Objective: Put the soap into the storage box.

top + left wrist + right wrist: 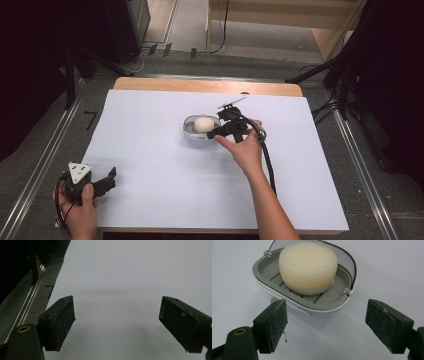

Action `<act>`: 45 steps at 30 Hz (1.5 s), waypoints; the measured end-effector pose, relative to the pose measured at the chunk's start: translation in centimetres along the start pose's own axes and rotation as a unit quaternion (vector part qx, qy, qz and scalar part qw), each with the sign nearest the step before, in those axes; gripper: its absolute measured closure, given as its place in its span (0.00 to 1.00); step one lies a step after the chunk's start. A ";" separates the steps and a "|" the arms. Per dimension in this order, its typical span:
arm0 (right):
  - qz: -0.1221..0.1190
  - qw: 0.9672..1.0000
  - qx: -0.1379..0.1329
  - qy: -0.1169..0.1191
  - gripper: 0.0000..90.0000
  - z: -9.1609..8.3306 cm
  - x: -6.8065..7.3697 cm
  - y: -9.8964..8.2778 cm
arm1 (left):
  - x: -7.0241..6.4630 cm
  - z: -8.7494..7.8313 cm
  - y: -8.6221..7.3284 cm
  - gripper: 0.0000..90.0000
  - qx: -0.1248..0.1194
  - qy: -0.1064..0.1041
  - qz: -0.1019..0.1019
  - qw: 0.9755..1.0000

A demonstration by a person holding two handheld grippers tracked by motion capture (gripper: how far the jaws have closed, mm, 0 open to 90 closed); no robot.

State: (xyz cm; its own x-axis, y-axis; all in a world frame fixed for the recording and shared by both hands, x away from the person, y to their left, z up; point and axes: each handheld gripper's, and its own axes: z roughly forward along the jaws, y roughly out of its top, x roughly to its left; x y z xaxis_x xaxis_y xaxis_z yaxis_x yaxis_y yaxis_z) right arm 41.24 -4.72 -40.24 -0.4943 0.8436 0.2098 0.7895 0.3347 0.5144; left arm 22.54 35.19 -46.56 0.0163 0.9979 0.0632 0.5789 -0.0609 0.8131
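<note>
White sheet (165, 175) covering a wooden table (200, 85), grey carpet floor and metal rails around it, dark stands and cables at the sides, pale wooden furniture at the back. Item one: soap dish (189, 129), oval, grey ribbed inner tray in a white shell, with a clear hinged lid (342, 255) raised behind; it sits near the middle of the sheet, slightly toward the far side. Item two: bar of soap (203, 124), round, cream-coloured, lying in the dish on the ribs. Item three: right gripper (212, 134), held in the person's right hand (245, 150), just beside the dish on its right in the high view; in the right gripper view its jaws stand spread wide with nothing between them, the near rim of the dish just ahead of the pads (273, 325), not touching. A cable (267, 160) trails from it along the forearm. Item four: left gripper (111, 175), held in the left hand (80, 210) at the near left corner of the sheet, well apart from the dish, grey three-cornered plate (79, 172) on top; jaws spread wide over bare sheet, holding nothing.
</note>
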 end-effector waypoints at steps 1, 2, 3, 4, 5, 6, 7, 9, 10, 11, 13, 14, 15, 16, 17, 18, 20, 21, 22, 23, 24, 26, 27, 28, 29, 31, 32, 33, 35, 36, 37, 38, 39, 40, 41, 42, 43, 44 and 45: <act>0.001 1.000 0.000 0.001 0.21 -0.1 -0.3 -0.3 | 0.0 0.0 0.0 0.16 0.000 0.000 0.001 1.000; 0.002 1.000 -0.001 0.001 0.21 -0.1 -0.4 -0.5 | 0.0 0.0 0.0 0.16 0.000 0.000 0.001 1.000; 0.005 1.000 -0.001 0.002 0.21 -0.2 -0.5 -0.6 | 0.0 0.0 0.0 0.16 0.000 0.000 0.001 1.000; 0.005 1.000 -0.002 0.002 0.21 -0.3 -0.7 -0.9 | 0.0 0.0 0.0 0.16 0.000 0.000 0.001 1.000; 0.003 1.000 -0.002 0.002 0.21 -0.3 -0.8 -1.0 | 0.0 0.0 0.0 0.16 0.000 0.000 0.001 1.000; 0.004 1.000 -0.001 0.000 0.21 -0.4 -0.8 -1.2 | 0.0 0.0 0.0 0.16 0.000 0.000 0.001 1.000; 0.003 1.000 -0.001 0.001 0.21 -0.4 -1.0 -1.4 | 0.0 0.0 0.0 0.16 0.000 0.000 0.001 1.000; 0.005 1.000 0.000 -0.001 0.21 -0.6 -1.2 -1.7 | 0.0 0.0 0.0 0.16 -0.001 0.000 0.001 1.000; 0.006 1.000 -0.001 -0.001 0.21 -0.6 -1.3 -1.9 | 0.0 0.0 0.0 0.16 -0.001 0.000 0.001 1.000; 0.006 1.000 -0.002 0.000 0.21 -0.7 -1.4 -2.0 | 0.0 0.0 0.0 0.16 -0.001 -0.001 0.002 1.000; 0.006 1.000 0.000 -0.003 0.21 -0.8 -1.6 -2.4 | 0.0 0.0 0.0 0.16 0.000 0.000 0.001 1.000; 0.005 1.000 0.000 -0.004 0.21 -0.8 -1.7 -2.5 | 0.0 0.0 0.0 0.16 -0.001 0.000 0.002 1.000; 0.008 1.000 0.001 -0.005 0.21 -0.9 -1.8 -2.7 | 0.0 0.0 0.0 0.16 -0.001 0.000 0.002 1.000; 0.006 1.000 0.001 -0.004 0.21 -0.9 -2.0 -2.9 | 0.0 0.0 0.0 0.16 0.000 0.000 0.002 1.000; 0.009 1.000 0.000 -0.004 0.21 -1.0 -2.1 -3.0 | 0.0 0.0 0.0 0.16 0.000 0.001 0.002 1.000; 0.009 1.000 -0.001 -0.004 0.21 -1.0 -2.2 -3.2 | 0.0 0.0 0.0 0.16 0.000 0.001 0.003 1.000; 0.011 1.000 0.001 -0.004 0.21 -1.1 -2.3 -3.4 | 0.0 0.0 0.0 0.16 -0.002 0.001 0.002 1.000; 0.011 1.000 0.001 -0.003 0.21 -1.1 -2.4 -3.6 | -0.1 0.0 0.0 0.16 -0.002 0.001 0.002 1.000; 0.012 1.000 0.001 -0.003 0.21 -1.1 -2.5 -3.7 | 0.0 0.0 0.0 0.16 -0.002 0.001 0.002 1.000; 0.013 1.000 0.001 -0.004 0.21 -1.1 -2.6 -3.9 | 0.0 0.0 0.0 0.16 -0.002 0.001 0.002 1.000; 0.013 1.000 0.000 -0.004 0.21 -1.1 -2.7 -4.0 | 0.0 0.0 0.0 0.16 -0.002 0.001 0.002 1.000; 0.013 1.000 0.001 -0.005 0.21 -1.1 -2.9 -4.4 | 0.0 0.0 0.0 0.16 -0.002 0.001 0.002 1.000; 0.014 1.000 0.002 -0.005 0.21 -1.2 -2.9 -4.5 | 0.0 0.0 0.0 0.16 -0.002 0.000 0.002 1.000; 0.013 1.000 0.001 -0.004 0.21 -1.2 -3.0 -4.7 | 0.0 0.0 0.0 0.16 -0.002 0.000 0.002 1.000; 0.013 1.000 0.001 -0.004 0.21 -1.2 -3.0 -4.7 | 0.0 0.0 0.0 0.16 -0.002 0.000 0.002 1.000; 0.015 1.000 0.001 -0.006 0.21 -1.3 -3.5 -5.3 | 0.0 0.0 0.0 0.16 -0.002 0.000 0.002 1.000; 0.015 1.000 0.001 -0.006 0.21 -1.3 -3.5 -5.3 | 0.0 0.0 0.0 0.16 -0.002 0.000 0.002 1.000; 0.017 1.000 -0.001 -0.006 0.21 -1.3 -3.9 -5.8 | 0.0 0.0 0.0 0.16 -0.002 0.000 0.002 1.000; 0.019 1.000 -0.002 -0.006 0.21 -1.4 -4.2 -6.1 | 0.0 0.0 0.0 0.16 -0.001 0.001 0.003 1.000; 0.019 1.000 -0.002 -0.008 0.21 -1.5 -4.4 -6.4 | 0.0 0.0 0.0 0.16 -0.001 0.001 0.003 1.000; 0.021 1.000 -0.002 -0.008 0.21 -1.5 -4.5 -6.6 | 0.0 0.0 0.0 0.16 -0.001 0.001 0.003 1.000; 0.021 1.000 -0.002 -0.009 0.21 -1.6 -4.7 -6.8 | -0.1 0.0 0.0 0.16 -0.001 0.001 0.003 1.000; 0.022 1.000 -0.003 -0.007 0.21 -1.7 -4.9 -7.0 | -0.1 0.0 0.0 0.16 -0.001 0.001 0.003 1.000; 0.025 1.000 -0.002 -0.008 0.21 -1.8 -5.0 -7.2 | -0.1 0.0 0.0 0.16 -0.001 0.001 0.003 1.000; 0.026 1.000 -0.004 -0.008 0.21 -1.8 -5.2 -7.4 | -0.1 0.0 0.0 0.16 -0.001 0.001 0.003 1.000; 0.026 1.000 -0.005 -0.006 0.21 -1.9 -5.4 -7.7 | -0.1 0.0 0.0 0.16 -0.001 0.001 0.003 1.000; 0.028 1.000 -0.006 -0.007 0.22 -2.0 -5.6 -7.9 | -0.1 0.0 0.0 0.16 -0.002 0.002 0.002 1.000; 0.027 1.000 -0.006 -0.008 0.22 -2.0 -5.8 -8.1 | -0.1 0.0 0.0 0.16 -0.003 0.002 0.002 1.000; 0.027 1.000 -0.006 -0.008 0.22 -2.0 -5.8 -8.1 | -0.1 0.0 0.0 0.16 -0.003 0.002 0.002 1.000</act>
State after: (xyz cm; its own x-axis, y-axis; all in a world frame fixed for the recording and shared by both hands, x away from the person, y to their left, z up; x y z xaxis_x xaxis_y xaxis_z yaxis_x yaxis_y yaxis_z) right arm 36.92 -13.16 -43.94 -0.4449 0.8668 0.2251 0.8104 0.2827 0.5131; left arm 22.53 35.09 -46.59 0.0141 0.9976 0.0685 0.5738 -0.0642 0.8165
